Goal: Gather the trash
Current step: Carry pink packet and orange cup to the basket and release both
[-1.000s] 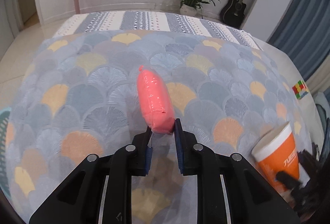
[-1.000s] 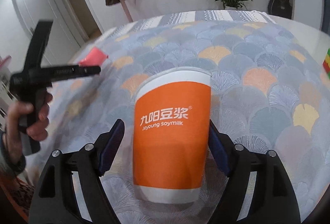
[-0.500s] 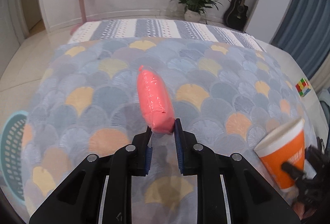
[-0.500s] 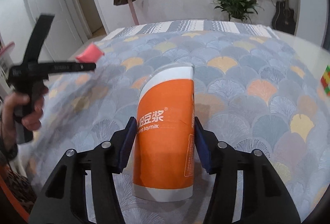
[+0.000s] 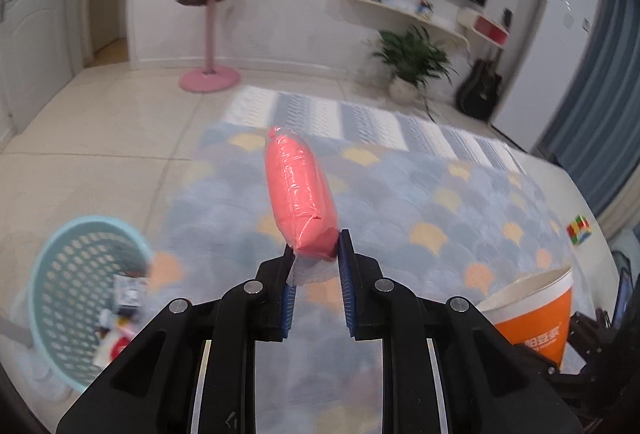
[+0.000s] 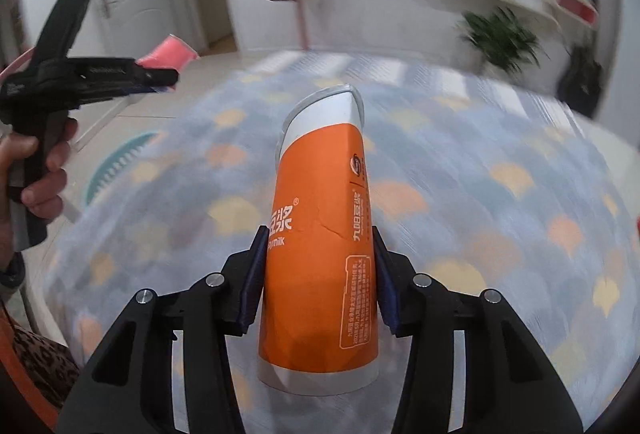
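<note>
My left gripper (image 5: 314, 254) is shut on the near end of a pink plastic-wrapped packet (image 5: 298, 190), held up above the patterned blanket (image 5: 440, 202). My right gripper (image 6: 316, 250) is shut on an orange and white paper soymilk cup (image 6: 320, 234), squeezed flat and lifted off the blanket (image 6: 480, 174). The cup also shows at the lower right of the left wrist view (image 5: 532, 314). The left gripper with the pink packet (image 6: 168, 52) shows at the left of the right wrist view. A light blue perforated basket (image 5: 76, 290) with some trash in it stands on the floor to the left.
A colourful puzzle cube (image 5: 579, 229) lies near the blanket's right edge. A pink coat stand (image 5: 210, 74), a potted plant (image 5: 412, 66), a guitar (image 5: 480, 90) and a white fridge (image 5: 552, 54) stand along the far wall. The basket's rim (image 6: 116, 162) shows past the blanket's left edge.
Both grippers have risen and tilted up. The right gripper has closed further, squeezing the cup flat. The left gripper has swung left, bringing the basket into view.
</note>
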A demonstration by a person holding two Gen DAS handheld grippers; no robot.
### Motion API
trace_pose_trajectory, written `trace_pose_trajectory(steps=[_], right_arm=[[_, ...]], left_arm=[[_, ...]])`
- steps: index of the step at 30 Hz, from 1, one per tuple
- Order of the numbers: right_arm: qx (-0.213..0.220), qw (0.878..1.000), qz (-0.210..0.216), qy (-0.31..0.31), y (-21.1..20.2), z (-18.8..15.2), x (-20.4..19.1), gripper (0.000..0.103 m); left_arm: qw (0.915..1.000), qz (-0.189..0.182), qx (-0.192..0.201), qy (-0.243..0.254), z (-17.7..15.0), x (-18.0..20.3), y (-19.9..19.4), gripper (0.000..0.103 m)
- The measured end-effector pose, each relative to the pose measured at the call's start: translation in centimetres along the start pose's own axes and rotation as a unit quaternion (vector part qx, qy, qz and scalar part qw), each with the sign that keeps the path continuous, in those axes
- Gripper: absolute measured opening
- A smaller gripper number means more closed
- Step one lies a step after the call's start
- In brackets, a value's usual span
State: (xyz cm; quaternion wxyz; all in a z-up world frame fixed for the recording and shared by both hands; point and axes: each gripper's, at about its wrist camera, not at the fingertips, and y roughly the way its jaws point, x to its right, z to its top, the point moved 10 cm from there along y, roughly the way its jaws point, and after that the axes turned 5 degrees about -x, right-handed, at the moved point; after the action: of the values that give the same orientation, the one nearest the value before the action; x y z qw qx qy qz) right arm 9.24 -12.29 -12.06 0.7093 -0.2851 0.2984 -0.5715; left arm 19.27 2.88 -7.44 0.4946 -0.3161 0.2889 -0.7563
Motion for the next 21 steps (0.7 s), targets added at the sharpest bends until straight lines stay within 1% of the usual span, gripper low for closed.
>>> trace_pose_trajectory(steps=[3,5,6,9,10,12,13,15,18,21], right_arm=[[0.019,0.999,0.037,-0.032,0.7,3.7,-5.2,0.045],[0.028,0.997,0.058,-0.047,1.3,5.6,-8.2,0.045],[0.034,0.995,0.068,-0.058,1.8,6.9,-10.4,0.045],[0.041,0.992,0.094,-0.079,3.7,9.4,-15.4,0.045],[0.040,0.991,0.102,-0.082,4.3,9.9,-16.8,0.045],[0.035,0.989,0.115,-0.088,6.2,11.2,-20.0,0.045],[0.030,0.988,0.123,-0.087,7.2,11.7,-21.2,0.045],[0.019,0.987,0.138,-0.081,8.8,12.5,-23.3,0.045],[-0.007,0.986,0.154,-0.071,12.1,12.9,-26.3,0.045],[-0.032,0.984,0.159,-0.067,14.6,12.6,-28.0,0.046]], left_arm=[[0.9994,0.012,0.014,-0.030,0.1,-4.1,-1.7,0.018],[0.9980,0.020,0.021,-0.056,0.0,-7.2,-2.8,0.018],[0.9971,0.025,0.024,-0.069,-0.1,-8.6,-3.1,0.018],[0.9921,0.043,0.032,-0.113,-0.7,-13.5,-4.3,0.018],[0.9893,0.051,0.033,-0.133,-1.1,-15.6,-4.6,0.018],[0.9838,0.058,0.033,-0.167,-1.7,-18.6,-4.9,0.018],[0.9794,0.064,0.032,-0.189,-2.3,-20.6,-5.0,0.018],[0.9727,0.081,0.025,-0.216,-3.3,-23.7,-5.0,0.018],[0.9637,0.093,0.011,-0.250,-5.0,-26.8,-4.4,0.018],[0.9586,0.103,-0.013,-0.265,-6.9,-29.0,-3.3,0.018]])
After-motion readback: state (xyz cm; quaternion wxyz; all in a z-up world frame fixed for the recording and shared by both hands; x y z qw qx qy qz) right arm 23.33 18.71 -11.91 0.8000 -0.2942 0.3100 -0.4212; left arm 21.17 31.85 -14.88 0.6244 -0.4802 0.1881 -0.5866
